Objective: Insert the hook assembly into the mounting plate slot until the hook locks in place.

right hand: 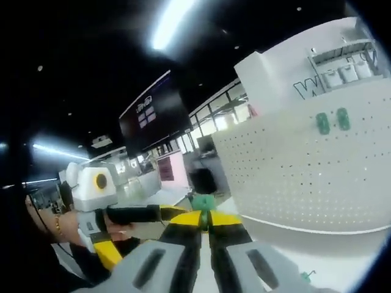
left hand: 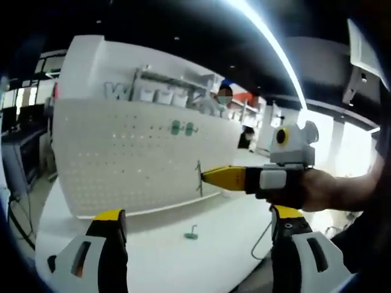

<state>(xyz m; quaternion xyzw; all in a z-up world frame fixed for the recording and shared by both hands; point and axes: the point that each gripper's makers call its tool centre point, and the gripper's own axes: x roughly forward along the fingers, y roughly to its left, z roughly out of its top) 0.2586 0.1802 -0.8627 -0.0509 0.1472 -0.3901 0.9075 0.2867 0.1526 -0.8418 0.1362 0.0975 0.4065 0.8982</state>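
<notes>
Right tool (right hand: 204,221) clamped on green hook (right hand: 203,201), pegboard (right hand: 305,177) ahead to its right. Left tool (left hand: 195,227) apart, holding nothing; spare hook (left hand: 192,233) on bench (left hand: 226,244) between its jaws. Advice: square hook to slot, press until locked.

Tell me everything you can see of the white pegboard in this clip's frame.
The pegboard is a wide white panel, seemingly metal or plastic, covered in a regular grid of small holes. It stands upright on the white table, with shelving behind it. Two small green hooks are mounted side by side high on its face; the right gripper view shows them too. Another green hook lies on the table in front of it. Neither gripper touches the board.
</notes>
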